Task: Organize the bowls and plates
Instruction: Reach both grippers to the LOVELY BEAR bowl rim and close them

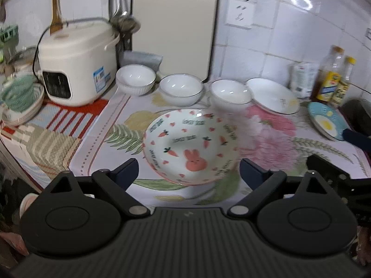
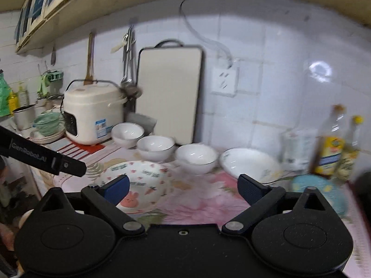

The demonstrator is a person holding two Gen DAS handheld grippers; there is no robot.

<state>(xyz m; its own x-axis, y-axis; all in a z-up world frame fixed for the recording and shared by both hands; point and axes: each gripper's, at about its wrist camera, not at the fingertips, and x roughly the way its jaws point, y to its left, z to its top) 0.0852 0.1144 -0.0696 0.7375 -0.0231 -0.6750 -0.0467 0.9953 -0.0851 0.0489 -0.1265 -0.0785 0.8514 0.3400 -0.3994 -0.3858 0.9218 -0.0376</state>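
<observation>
A rabbit-and-carrot patterned plate [image 1: 190,146] [image 2: 136,183] lies on the floral cloth, directly ahead of my left gripper [image 1: 189,168]. That gripper hovers open over the plate's near rim, holding nothing. Three white bowls [image 1: 135,78] [image 1: 182,88] [image 1: 230,92] stand in a row behind the plate. To the right of the bowls lies a white plate [image 1: 272,98] [image 2: 250,164], then a blue egg-print plate [image 1: 324,120] [image 2: 324,190]. My right gripper [image 2: 183,184] is open and empty above the pink flower print, between the rabbit plate and the white plate.
A white rice cooker [image 1: 78,69] stands at the back left, and a cutting board [image 1: 174,23] leans on the tiled wall. Oil bottles [image 1: 331,74] stand at the far right beside a dark pan [image 1: 357,113]. Green bowls on stacked plates [image 1: 18,95] sit at the left edge.
</observation>
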